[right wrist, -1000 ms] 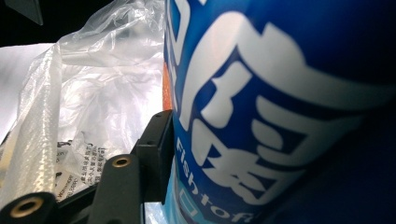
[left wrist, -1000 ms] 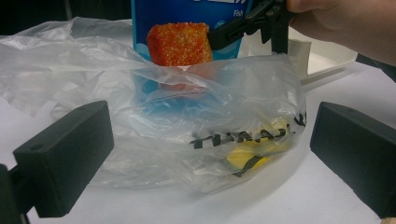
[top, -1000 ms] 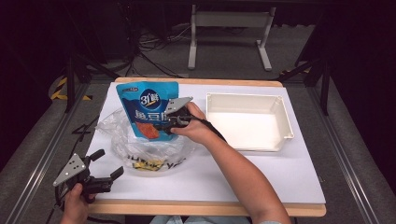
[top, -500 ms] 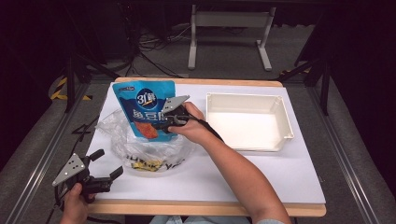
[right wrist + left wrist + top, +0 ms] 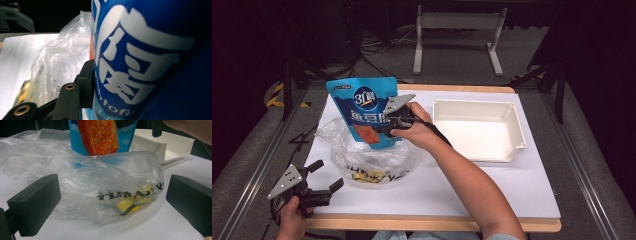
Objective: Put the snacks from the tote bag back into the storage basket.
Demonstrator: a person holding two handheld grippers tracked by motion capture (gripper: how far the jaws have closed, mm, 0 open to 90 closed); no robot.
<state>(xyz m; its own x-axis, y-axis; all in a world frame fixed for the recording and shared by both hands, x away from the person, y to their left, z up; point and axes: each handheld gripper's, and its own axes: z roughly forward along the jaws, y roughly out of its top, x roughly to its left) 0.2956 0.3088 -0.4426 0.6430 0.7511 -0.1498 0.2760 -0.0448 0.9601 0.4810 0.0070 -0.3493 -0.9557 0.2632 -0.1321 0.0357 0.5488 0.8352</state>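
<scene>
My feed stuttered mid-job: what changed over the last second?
The right gripper, jaws just closing, is shut on the blue pouch and has lifted it up out of the plastic bag. The left gripper stayed open near the table's front left corner; the bag and white tray kept their places.

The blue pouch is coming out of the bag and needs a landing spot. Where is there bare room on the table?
The white tray is empty inside. Bare tabletop lies in front of the tray, right of the forearm. The left side is crowded: the clear plastic bag with yellow items, the blue snack pouch in the right gripper, and the left gripper at the near corner.
</scene>
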